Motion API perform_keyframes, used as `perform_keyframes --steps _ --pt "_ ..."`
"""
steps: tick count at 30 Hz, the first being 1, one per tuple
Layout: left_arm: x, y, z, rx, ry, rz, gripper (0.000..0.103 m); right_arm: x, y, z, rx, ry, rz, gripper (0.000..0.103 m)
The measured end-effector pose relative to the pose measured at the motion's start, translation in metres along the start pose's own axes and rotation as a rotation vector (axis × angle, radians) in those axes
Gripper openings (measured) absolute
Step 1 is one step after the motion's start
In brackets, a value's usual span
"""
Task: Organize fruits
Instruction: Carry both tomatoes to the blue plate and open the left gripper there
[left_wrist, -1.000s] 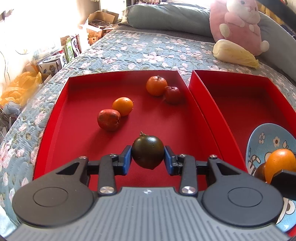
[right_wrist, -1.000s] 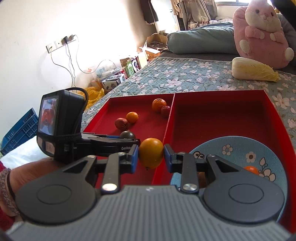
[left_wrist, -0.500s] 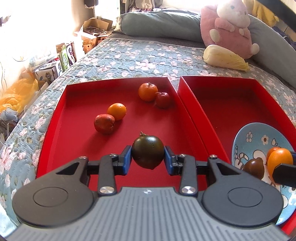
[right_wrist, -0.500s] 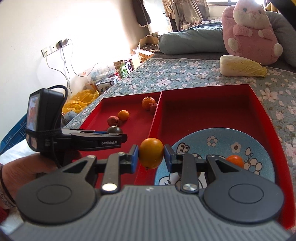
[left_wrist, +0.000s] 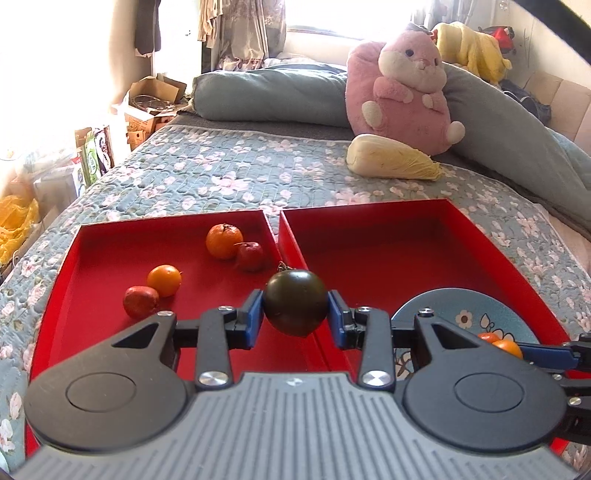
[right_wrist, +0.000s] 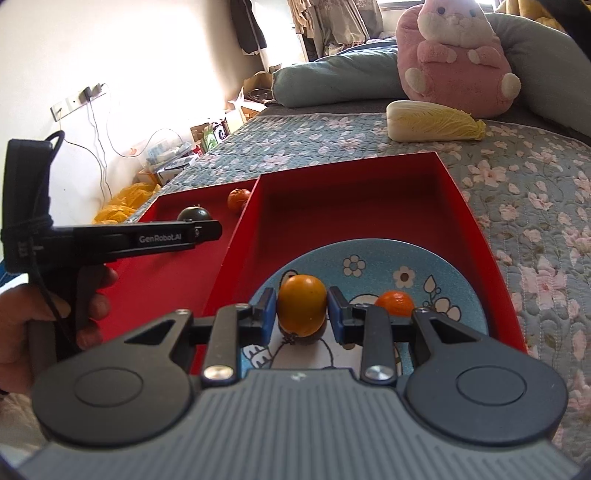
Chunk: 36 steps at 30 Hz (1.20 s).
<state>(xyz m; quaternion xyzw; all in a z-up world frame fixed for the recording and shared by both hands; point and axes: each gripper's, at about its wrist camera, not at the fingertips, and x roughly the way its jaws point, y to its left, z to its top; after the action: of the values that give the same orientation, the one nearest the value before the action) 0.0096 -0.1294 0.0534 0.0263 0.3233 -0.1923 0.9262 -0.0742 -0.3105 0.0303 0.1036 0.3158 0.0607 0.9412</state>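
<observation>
Red trays sit side by side on the bed: left tray (left_wrist: 74, 258) has four fruits left, an orange (left_wrist: 224, 240), a small red fruit (left_wrist: 250, 255), a second orange (left_wrist: 164, 280) and a red fruit (left_wrist: 141, 302). Right tray (right_wrist: 461, 206) carries the blue plate (right_wrist: 424, 266), with a tangerine (right_wrist: 393, 302) and a dark fruit (right_wrist: 314, 334) on it. Left hand-held gripper (left_wrist: 295, 314) clamps a dark tomato (left_wrist: 295, 306) above the wall between trays. Right hand-held gripper (right_wrist: 302, 313) clamps a yellow-orange fruit (right_wrist: 302, 304) above the plate, not released. Roughly half done. Dark fruit directly beneath crowds the drop spot; cabbage (left_wrist: 391, 162) and pink plush toy (left_wrist: 406, 88) lie well apart.
</observation>
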Motion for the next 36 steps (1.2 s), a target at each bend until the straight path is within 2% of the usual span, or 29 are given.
perform_keyframes --steps 6,13,22,28,36 --pt "0.003 -0.011 0.0 0.034 -0.02 -0.032 0.042 0.008 -0.015 -0.006 0.025 0.024 -0.022 0.033" --pt "0.008 -0.018 0.0 0.046 -0.024 -0.078 0.042 0.019 -0.016 -0.004 -0.003 0.049 -0.007 0.033" --pt "0.016 -0.042 -0.004 0.131 -0.039 -0.148 0.042 0.029 -0.027 -0.003 -0.004 0.08 -0.015 0.033" --pt "0.024 -0.054 -0.009 0.154 -0.009 -0.227 0.042 0.027 -0.031 -0.003 -0.019 0.094 -0.005 0.033" --pt "0.035 -0.063 -0.02 0.174 0.05 -0.229 0.042 0.019 -0.046 -0.003 -0.005 0.055 -0.041 0.033"
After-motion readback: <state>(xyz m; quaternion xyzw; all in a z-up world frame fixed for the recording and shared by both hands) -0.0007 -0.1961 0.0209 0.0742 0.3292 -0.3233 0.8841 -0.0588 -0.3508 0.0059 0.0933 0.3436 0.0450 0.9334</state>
